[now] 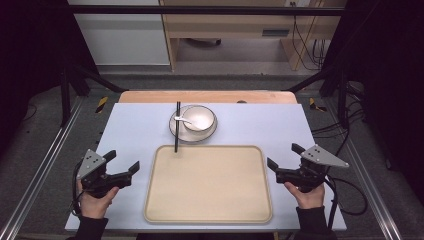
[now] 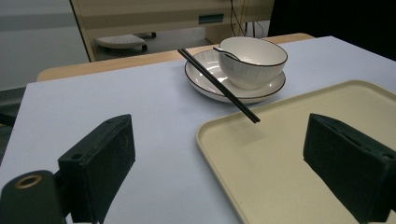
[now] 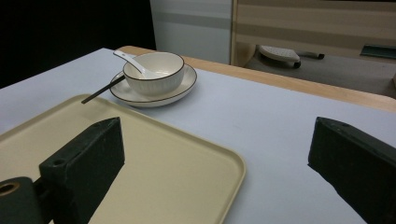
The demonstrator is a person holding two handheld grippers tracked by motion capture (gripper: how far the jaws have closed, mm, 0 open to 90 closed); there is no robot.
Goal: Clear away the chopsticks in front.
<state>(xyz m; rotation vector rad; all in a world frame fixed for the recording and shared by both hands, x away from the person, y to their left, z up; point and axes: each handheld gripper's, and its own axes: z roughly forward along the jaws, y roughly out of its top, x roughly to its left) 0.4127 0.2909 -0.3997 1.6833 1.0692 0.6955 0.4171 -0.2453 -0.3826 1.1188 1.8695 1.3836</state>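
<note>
High view: chopsticks [image 1: 177, 127] lie lengthwise, tips over tray [image 1: 210, 210].

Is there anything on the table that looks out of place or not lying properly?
Yes: the black chopsticks lie across the plate's left rim, one end overhanging the tray. They look easy to knock.

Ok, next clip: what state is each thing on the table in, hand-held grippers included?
Tray: flat on the table, empty.
Plate: upright, bowl on it.
Bowl: upright, spoon inside.
Spoon: leaning in the bowl.
Chopsticks: lying across the plate rim, tips over the tray edge.
Left hand-held gripper: open, empty.
Right hand-held gripper: open, empty.
</note>
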